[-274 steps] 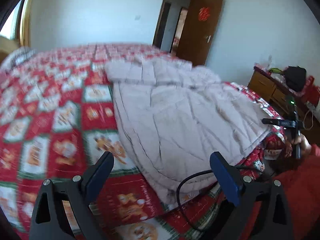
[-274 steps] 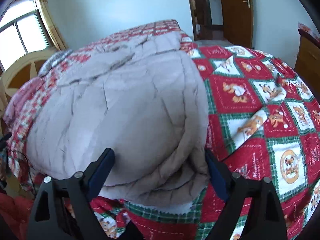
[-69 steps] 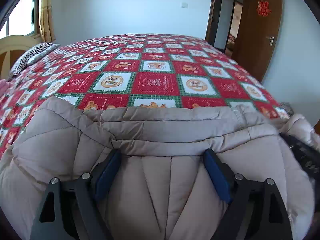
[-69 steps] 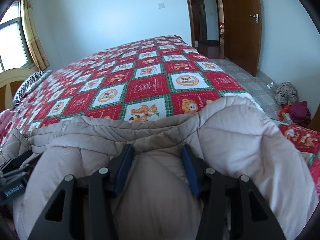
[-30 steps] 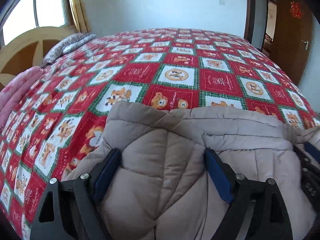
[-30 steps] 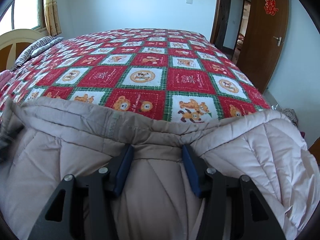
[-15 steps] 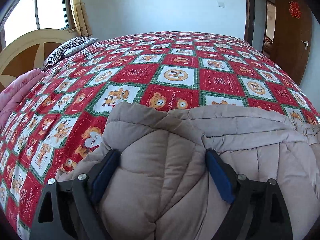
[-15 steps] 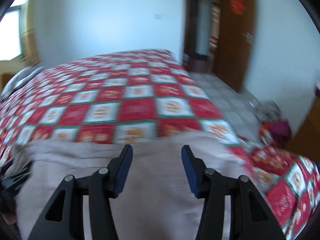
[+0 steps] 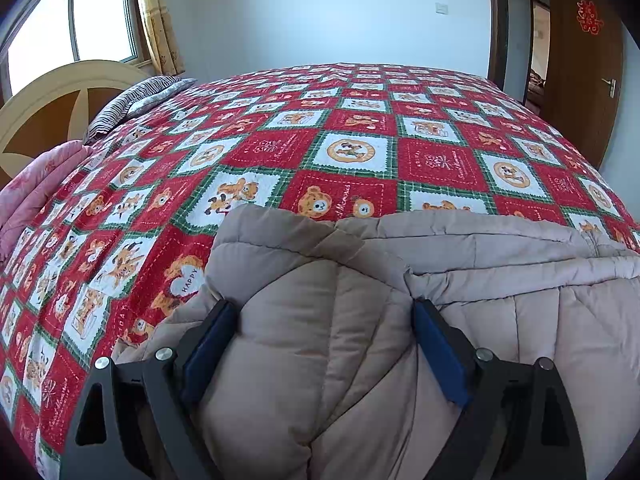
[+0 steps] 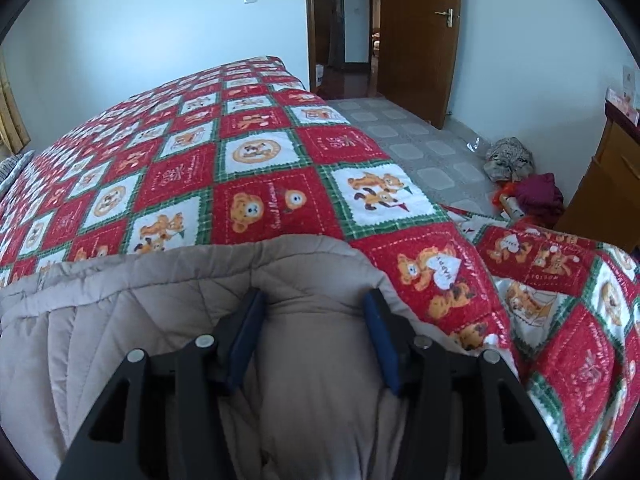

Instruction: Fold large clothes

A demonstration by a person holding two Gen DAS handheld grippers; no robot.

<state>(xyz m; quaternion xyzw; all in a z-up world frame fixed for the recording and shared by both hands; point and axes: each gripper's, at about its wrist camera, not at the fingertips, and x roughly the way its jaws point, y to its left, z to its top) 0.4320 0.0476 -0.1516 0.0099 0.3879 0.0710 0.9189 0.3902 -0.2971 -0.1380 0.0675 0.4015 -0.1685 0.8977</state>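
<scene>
With the left claw [image 9: 322, 344] and right claw [image 10: 314, 338] each clamped on the puffy beige quilted coat [image 9: 480, 280] lying on the red patchwork bedspread [image 9: 360, 140], keep both edges level while folding.

Coat: a puffy quilted coat [image 9: 460, 280], plain beige-taupe, with stitched lines [image 10: 120, 320].
Bed cover: a cotton patchwork bed cover [image 9: 360, 152], red and white squares with green checked borders, orange-brown teddy bears and round badges [image 10: 256, 148].
Hand-held gripper: the left hand-held gripper [image 9: 322, 344] and the right hand-held gripper [image 10: 314, 332] are black, each with dark blue pads.
Pillow: a striped pillow [image 9: 132, 100], grey and white.
Blanket: a folded pink blanket [image 9: 36, 184].
Headboard: a curved wooden headboard [image 9: 52, 104], cream and brown.
Door: a brown wooden door [image 10: 416, 36] with a red paper ornament.
Walls: a pale blue-white wall [image 9: 320, 12].
Floor: a grey tiled floor [image 10: 420, 144].
</scene>
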